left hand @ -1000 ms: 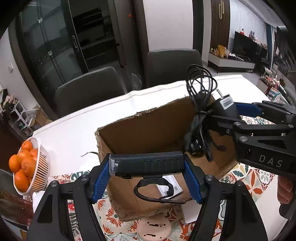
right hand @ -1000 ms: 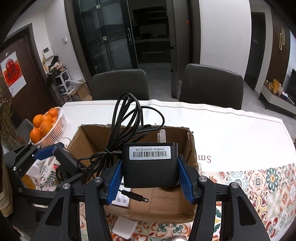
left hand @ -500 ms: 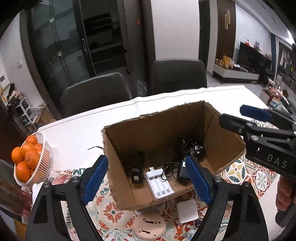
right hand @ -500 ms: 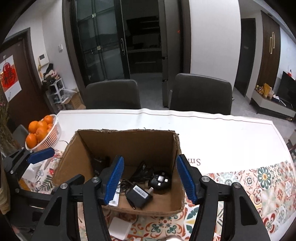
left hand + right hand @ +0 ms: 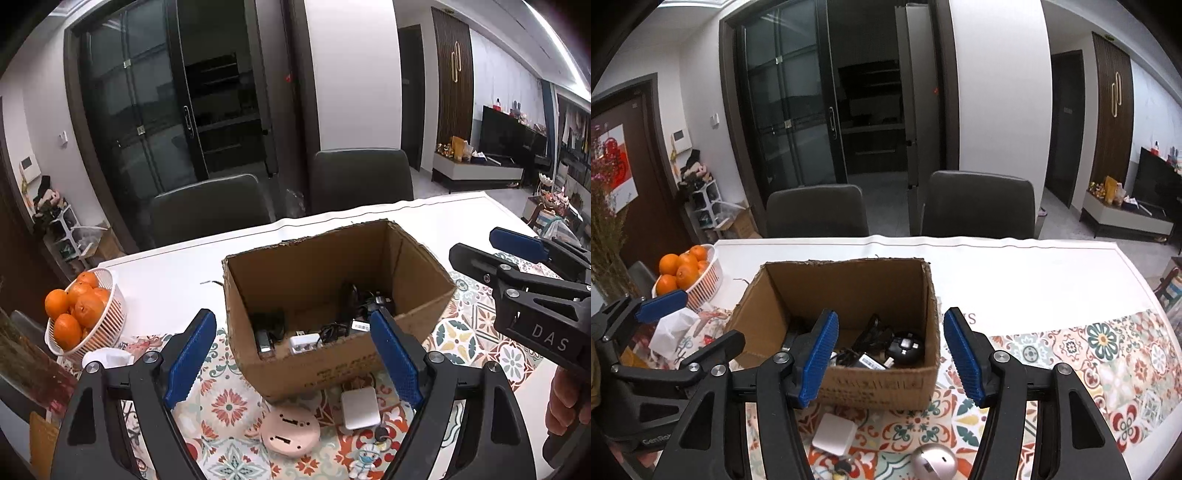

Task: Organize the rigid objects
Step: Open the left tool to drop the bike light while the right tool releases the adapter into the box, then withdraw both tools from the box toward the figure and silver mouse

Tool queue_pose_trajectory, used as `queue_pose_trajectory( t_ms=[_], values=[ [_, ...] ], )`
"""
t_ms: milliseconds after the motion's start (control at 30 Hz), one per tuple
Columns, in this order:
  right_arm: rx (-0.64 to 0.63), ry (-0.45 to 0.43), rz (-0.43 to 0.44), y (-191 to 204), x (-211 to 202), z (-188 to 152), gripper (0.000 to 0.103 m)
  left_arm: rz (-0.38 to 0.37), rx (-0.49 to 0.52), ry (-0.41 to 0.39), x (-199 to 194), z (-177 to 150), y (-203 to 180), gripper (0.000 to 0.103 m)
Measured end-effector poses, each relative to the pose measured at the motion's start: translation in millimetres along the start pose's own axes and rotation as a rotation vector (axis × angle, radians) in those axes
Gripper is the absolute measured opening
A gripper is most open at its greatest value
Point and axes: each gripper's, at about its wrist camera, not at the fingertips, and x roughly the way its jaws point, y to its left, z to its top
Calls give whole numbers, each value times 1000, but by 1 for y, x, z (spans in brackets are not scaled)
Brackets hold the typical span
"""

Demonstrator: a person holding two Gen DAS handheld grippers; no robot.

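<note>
Inside the brown open-topped cardboard box [image 5: 332,295] I count a black power adapter with coiled cable [image 5: 905,347], a white battery charger [image 5: 303,341] and a black bar-shaped device [image 5: 264,334]; that part looks done. Just in front of the box, on the patterned mat, a white square charger [image 5: 360,408], a round pink plastic disc [image 5: 290,430] and a silver mouse [image 5: 932,463] are left. My left gripper [image 5: 291,354] and right gripper [image 5: 890,356] hover before the box, both spread wide, holding nothing.
</note>
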Motion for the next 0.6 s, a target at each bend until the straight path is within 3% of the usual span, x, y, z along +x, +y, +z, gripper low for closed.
queue_pose_trajectory(
  t_ms=[267, 600],
  values=[
    [-15, -59, -38, 0, -26, -19, 61, 28, 29, -28, -15, -21, -11, 86],
    [-2, -62, -48, -7, -38, -47, 63, 39, 36, -58, -30, -53, -22, 86]
  ],
)
